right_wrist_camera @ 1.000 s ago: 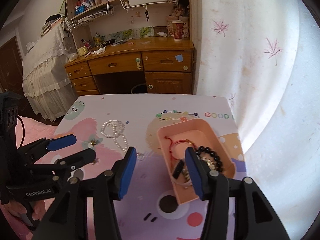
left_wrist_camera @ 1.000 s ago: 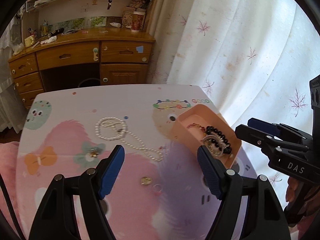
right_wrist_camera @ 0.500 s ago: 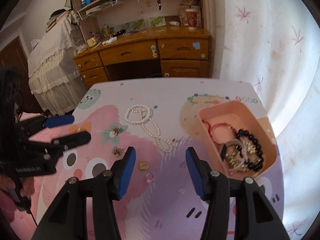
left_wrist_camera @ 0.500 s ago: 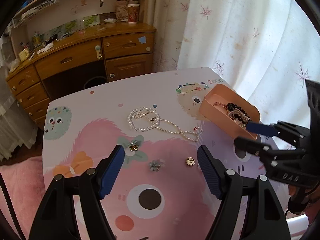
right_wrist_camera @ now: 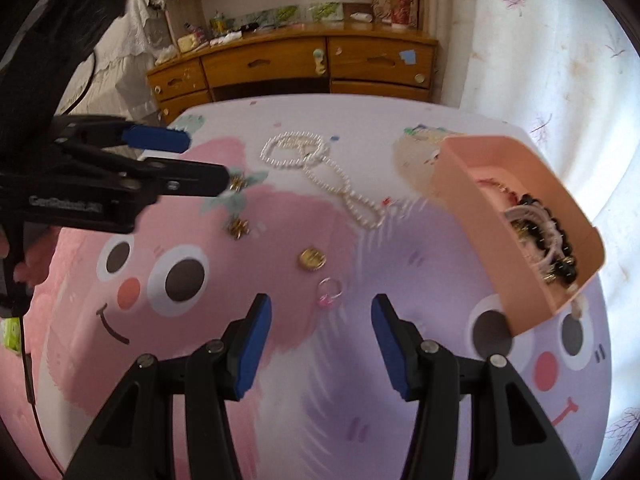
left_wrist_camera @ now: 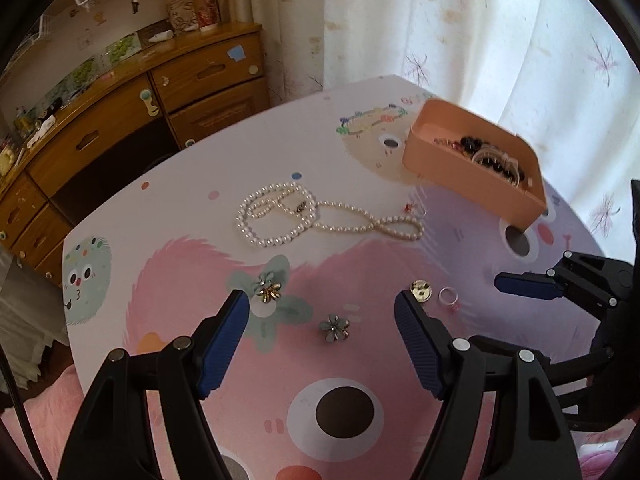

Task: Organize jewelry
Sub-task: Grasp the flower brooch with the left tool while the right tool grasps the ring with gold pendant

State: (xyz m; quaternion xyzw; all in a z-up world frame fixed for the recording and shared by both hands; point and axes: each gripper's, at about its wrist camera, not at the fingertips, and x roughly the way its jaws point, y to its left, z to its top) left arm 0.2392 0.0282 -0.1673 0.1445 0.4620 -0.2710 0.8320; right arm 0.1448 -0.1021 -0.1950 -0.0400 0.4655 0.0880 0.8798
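Right, loose jewelry on the table (left_wrist_camera: 460, 92): pearl necklace (left_wrist_camera: 304, 216) lies mid-table toward the far edge, coiled at one end, tail running toward the pink tray (left_wrist_camera: 472, 184), which stands by the far right corner. Two flower earrings (left_wrist_camera: 269, 289), a gold round piece (left_wrist_camera: 421, 290) and a thin ring (right_wrist_camera: 329, 289) with a pink stone are scattered nearer me. The tray already holds a black bead bracelet (right_wrist_camera: 556, 240) and other bangles.

My read on handling: everything is light. The necklace is limp and will sag or slide off a pad, so I'd pinch it at the coil where strands bunch. The ring and gold piece lie flat and look slippery; I'd come down steep and take each across its edge. The earrings are small with fragile petals, so a gentle squeeze.

Left gripper (left_wrist_camera: 322, 312) hangs spread wide, nothing between the pads, one flower earring lying below the gap. Right gripper (right_wrist_camera: 321, 322) is parted about halfway, empty, just short of the ring.

Views: the right wrist shows the ring clearly and looks down into the tray's contents; the left wrist shows both earrings clearly, while the right's picture of them is blurred, the far one half hidden by the left gripper
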